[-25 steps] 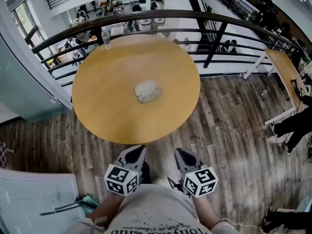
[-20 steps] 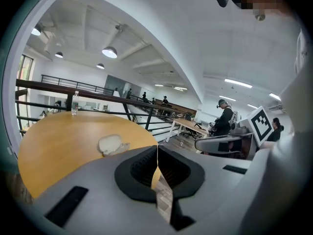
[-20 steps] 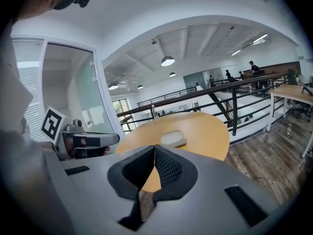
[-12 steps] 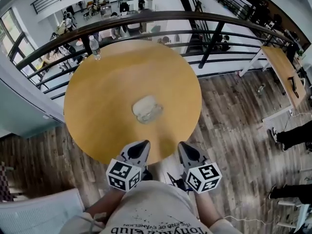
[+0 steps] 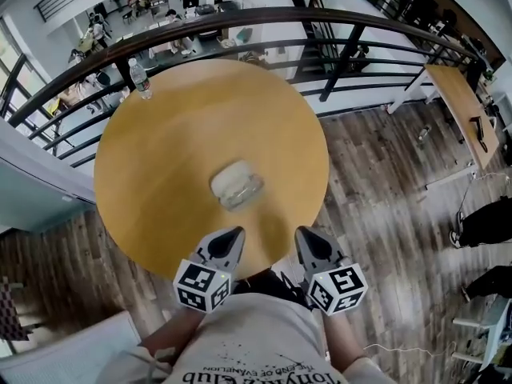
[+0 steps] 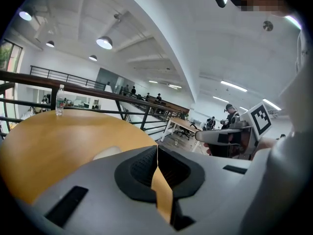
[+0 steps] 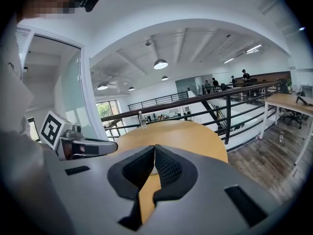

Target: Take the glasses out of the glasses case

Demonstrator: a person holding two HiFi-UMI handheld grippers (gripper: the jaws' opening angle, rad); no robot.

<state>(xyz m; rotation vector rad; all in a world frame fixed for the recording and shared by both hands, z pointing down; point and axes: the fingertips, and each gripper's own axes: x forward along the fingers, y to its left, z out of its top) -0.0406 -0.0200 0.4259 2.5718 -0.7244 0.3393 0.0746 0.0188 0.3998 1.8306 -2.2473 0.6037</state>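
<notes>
Left claw [image 5: 233, 237] pinched closed, empty, at the counter's [image 5: 152, 166] near edge. Glasses case [image 5: 236, 186] lies near the counter's centre, looks closed (glasses not visible). Right claw [image 5: 304, 234] likewise closed, empty. Step: approach. Next, likely: reach forward, spread both claws, steady case, lift lid.

I face a round wooden table [image 5: 160, 158] on dark plank floor [image 5: 384, 190]; black railing [image 5: 240, 16] curves behind it. White vaulted ceiling [image 7: 205, 38], round pendant lamps [image 7: 160, 63] lit.
</notes>
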